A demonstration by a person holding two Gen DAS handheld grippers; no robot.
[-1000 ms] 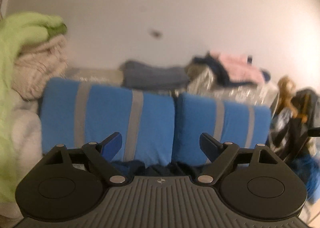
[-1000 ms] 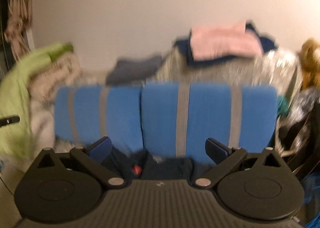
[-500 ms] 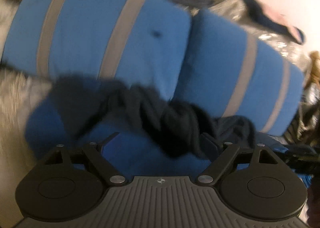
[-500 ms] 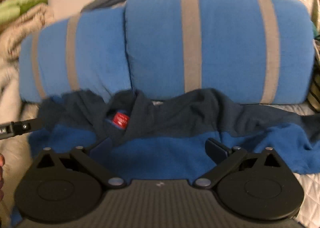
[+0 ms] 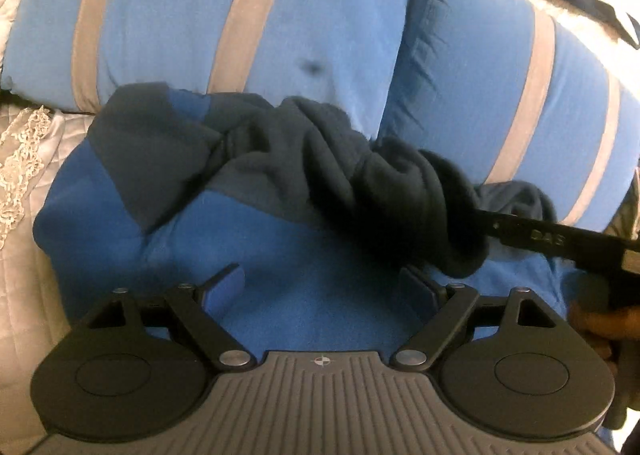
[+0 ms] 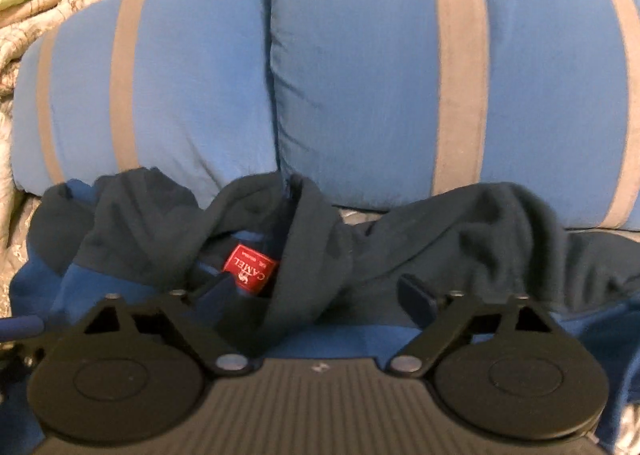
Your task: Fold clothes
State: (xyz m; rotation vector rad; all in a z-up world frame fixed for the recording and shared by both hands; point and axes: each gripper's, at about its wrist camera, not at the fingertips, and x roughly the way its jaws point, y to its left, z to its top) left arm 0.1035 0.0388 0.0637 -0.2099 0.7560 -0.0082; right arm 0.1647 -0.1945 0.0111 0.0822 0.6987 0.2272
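Blue-and-navy sweatshirt (image 6: 360,251) bunched against striped cushions (image 6: 360,75); containers unseen.

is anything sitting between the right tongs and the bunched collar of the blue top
Nothing visible does. The right tongs stand open directly over the fleece top, with the bunched navy collar and its red label between the fingers. The jaws have just been closing, but the pads do not press on the cloth.
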